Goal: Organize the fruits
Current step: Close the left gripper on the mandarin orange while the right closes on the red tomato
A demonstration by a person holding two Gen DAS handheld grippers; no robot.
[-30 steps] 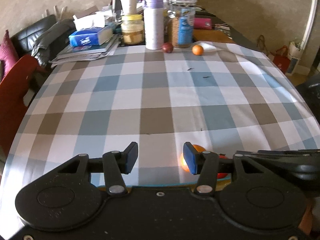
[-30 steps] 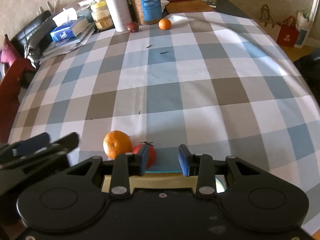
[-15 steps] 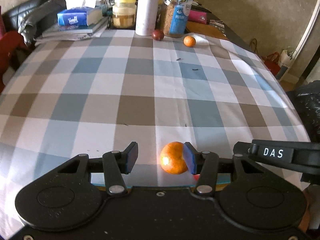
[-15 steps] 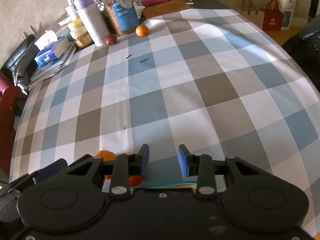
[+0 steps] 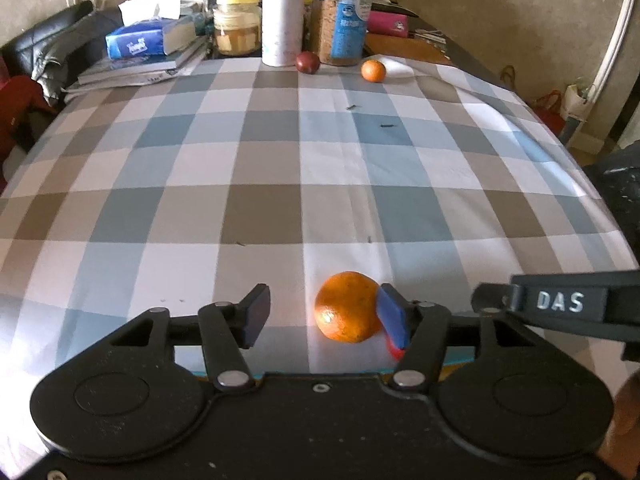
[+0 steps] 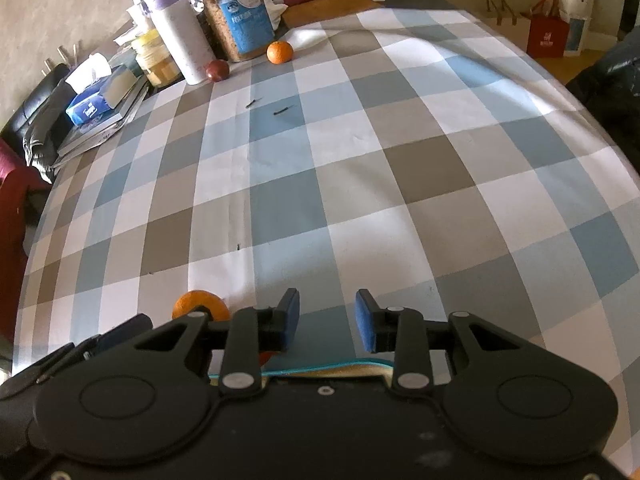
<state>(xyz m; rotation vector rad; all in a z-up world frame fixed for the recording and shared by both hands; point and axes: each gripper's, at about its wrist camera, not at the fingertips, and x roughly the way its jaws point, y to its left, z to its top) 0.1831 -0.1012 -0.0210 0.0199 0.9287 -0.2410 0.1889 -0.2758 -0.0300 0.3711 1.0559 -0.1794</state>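
Note:
A large orange lies on the checked tablecloth between the jaws of my left gripper. It rests against the right pad, while the left pad stands clear of it, and the jaws are opening. A red fruit peeks out behind the right pad. My right gripper is closing with nothing between its pads; the orange sits to its left, half hidden by the body. A small orange and a dark red fruit lie at the far end.
Jars, a white bottle, a tissue box and books crowd the table's far end. A teal-rimmed board edges out beneath the right gripper. The right gripper's body reaches in from the right of the left wrist view. Bags stand on the floor.
In the left wrist view the orange came out from behind the right finger into the gap, and the jaws widened. The right jaws narrowed; orange and red fruit slid under that gripper's left side.

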